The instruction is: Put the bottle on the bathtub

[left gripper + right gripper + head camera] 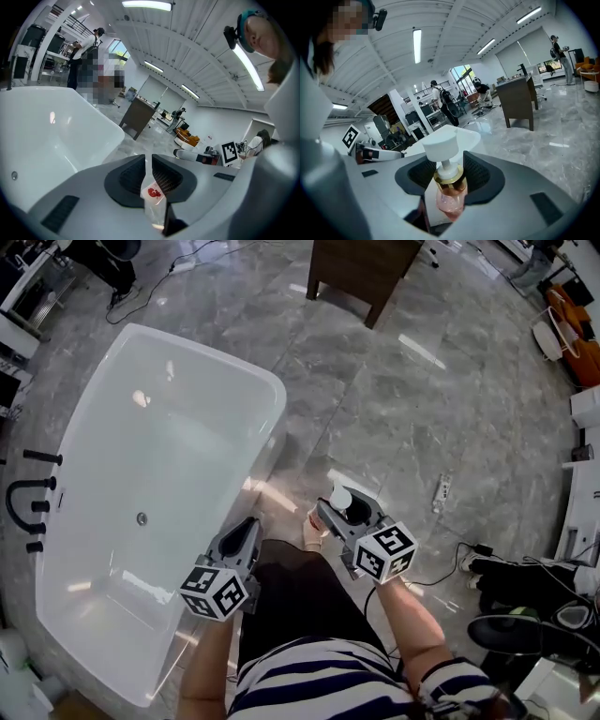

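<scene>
Head view: bathtub at left, left gripper by its rim, right gripper over floor beside it. Left gripper view: jaws pinching a clear packet. Right gripper view: jaws clamped around pink bottle, off the bathtub.

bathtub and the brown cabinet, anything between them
Nothing stands there. In the head view only bare grey floor lies between the bathtub and the cabinet.

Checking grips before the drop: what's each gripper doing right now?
Left gripper: closed on a clear packet.
Right gripper: closed on the bottle.
</scene>
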`<control>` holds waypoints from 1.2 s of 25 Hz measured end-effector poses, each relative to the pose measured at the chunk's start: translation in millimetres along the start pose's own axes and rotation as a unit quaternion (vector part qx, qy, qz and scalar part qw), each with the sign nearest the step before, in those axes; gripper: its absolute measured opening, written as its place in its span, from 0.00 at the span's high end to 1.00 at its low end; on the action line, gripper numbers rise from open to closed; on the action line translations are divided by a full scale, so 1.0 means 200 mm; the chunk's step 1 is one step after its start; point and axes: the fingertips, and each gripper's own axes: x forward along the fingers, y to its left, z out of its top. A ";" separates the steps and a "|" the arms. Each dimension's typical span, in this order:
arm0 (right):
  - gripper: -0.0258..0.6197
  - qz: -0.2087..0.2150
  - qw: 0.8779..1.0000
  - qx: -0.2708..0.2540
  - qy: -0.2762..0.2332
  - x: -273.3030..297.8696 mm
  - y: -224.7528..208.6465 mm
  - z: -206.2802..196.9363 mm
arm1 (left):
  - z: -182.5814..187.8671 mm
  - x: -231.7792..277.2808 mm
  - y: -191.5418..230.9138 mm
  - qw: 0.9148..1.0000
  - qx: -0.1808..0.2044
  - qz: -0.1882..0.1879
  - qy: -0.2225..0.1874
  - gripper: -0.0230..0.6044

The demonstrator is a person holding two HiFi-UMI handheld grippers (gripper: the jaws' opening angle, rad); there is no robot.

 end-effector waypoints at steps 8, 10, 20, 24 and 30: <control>0.66 0.011 0.999 0.019 0.030 0.28 -0.34 -0.10 | -0.08 0.30 0.08 1.000 0.014 0.017 0.023 0.87; 0.66 0.011 0.999 0.020 0.040 0.35 -0.42 -0.16 | -0.11 0.37 0.14 0.999 0.003 0.021 0.033 0.87; 0.66 -0.020 0.996 0.018 0.087 0.66 -0.78 -0.50 | -0.32 0.73 0.35 0.997 0.020 0.024 0.074 0.87; 0.66 -0.037 0.994 0.010 0.099 0.73 -0.92 -0.65 | -0.45 0.88 0.40 0.996 0.019 0.038 0.075 0.87; 0.65 -0.052 0.990 -0.014 0.132 0.88 -1.06 -0.91 | -0.68 1.02 0.48 0.992 0.064 0.045 0.102 0.87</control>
